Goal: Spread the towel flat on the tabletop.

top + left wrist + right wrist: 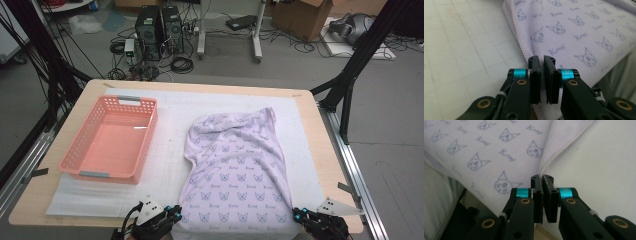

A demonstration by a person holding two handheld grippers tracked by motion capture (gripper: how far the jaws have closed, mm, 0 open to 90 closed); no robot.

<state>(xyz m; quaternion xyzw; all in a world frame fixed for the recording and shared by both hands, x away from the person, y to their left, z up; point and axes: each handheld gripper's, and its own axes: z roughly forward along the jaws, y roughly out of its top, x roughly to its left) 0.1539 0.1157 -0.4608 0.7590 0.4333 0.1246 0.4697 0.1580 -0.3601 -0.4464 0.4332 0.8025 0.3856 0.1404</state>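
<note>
With both near corners of the cloth [235, 170] pinched, left gripper [541, 60] and right gripper [542, 179] have finished grasping. Beyond the fingers the cloth lies rumpled; folding, and likely the basket [111, 138], remain.

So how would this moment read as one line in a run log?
left gripper: shut on towel corner | right gripper: shut on towel corner | basket: empty
</note>
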